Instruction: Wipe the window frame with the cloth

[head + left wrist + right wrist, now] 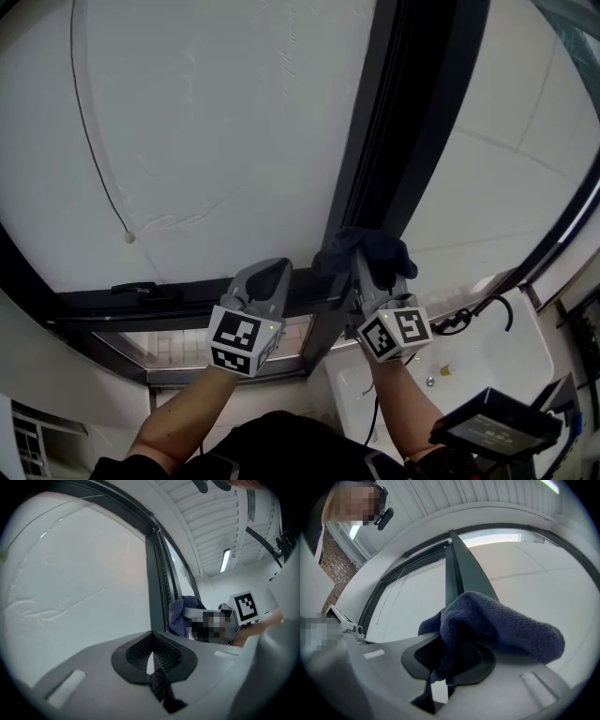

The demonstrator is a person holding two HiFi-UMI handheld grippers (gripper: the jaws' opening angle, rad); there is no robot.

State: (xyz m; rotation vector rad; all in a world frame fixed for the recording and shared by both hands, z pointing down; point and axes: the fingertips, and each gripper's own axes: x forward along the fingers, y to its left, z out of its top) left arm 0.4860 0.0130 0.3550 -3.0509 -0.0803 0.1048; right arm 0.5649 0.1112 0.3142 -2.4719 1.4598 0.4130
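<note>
industrial-looking hall: ribbed ceiling (206, 517), strip light (226, 559), brick wall (338, 569), tall dark window frame (375, 141)

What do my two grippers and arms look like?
The left gripper and right gripper are grey moulded shells with black ribbed pads. Each carries a cube with black-and-white square markers. The forearms are bare; no sleeves show.

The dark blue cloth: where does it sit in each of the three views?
Head view: the cloth sits centre, over the foot of the upright frame bar.
Left gripper view: the cloth is right of centre, beside that bar.
Right gripper view: the cloth fills the centre, clamped by the right gripper.
Shared landmark: the upright frame bar.
</note>
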